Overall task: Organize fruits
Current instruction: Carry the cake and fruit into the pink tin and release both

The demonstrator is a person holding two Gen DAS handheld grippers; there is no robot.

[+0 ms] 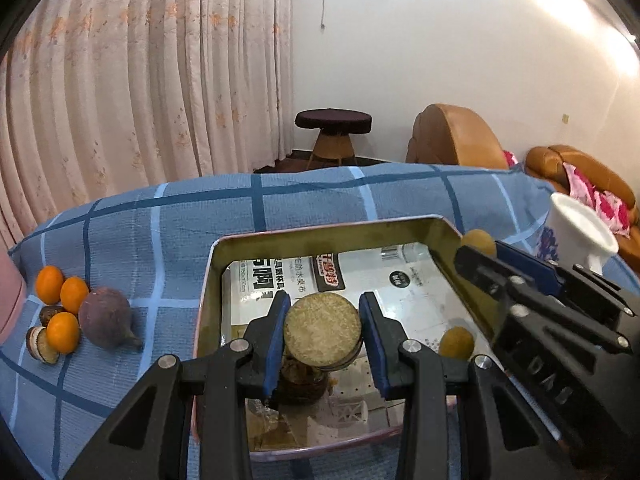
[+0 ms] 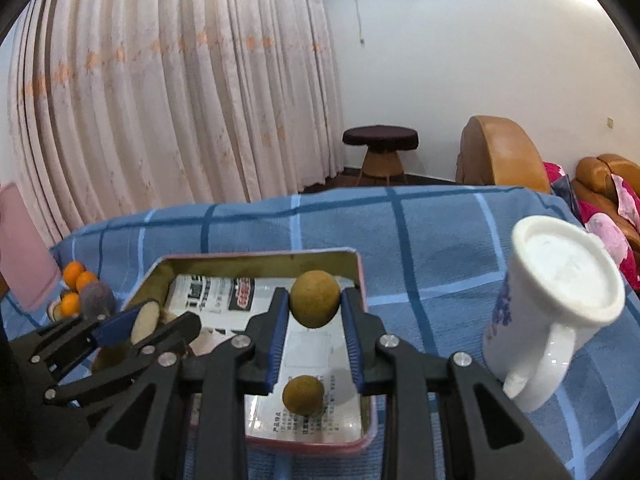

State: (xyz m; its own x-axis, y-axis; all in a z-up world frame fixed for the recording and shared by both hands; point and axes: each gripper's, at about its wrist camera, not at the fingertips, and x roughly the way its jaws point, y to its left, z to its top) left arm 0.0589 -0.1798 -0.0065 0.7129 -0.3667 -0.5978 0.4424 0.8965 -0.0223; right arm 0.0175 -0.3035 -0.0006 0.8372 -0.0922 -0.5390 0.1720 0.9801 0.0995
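Between the left gripper's jaws sits a cut fruit half; the right gripper clamps a round fruit. Below both lies the tray, holding 1 fruit; oranges wait left.

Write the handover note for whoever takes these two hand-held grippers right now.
Left hand-held gripper: shut on a cut fruit half, held over the tray.
Right hand-held gripper: shut on a round brown fruit, also over the tray.
Done: one round brown fruit lies in the tray.
Left: set both held pieces down, then fetch the oranges, purple fruit and cut pieces from the blue cloth.
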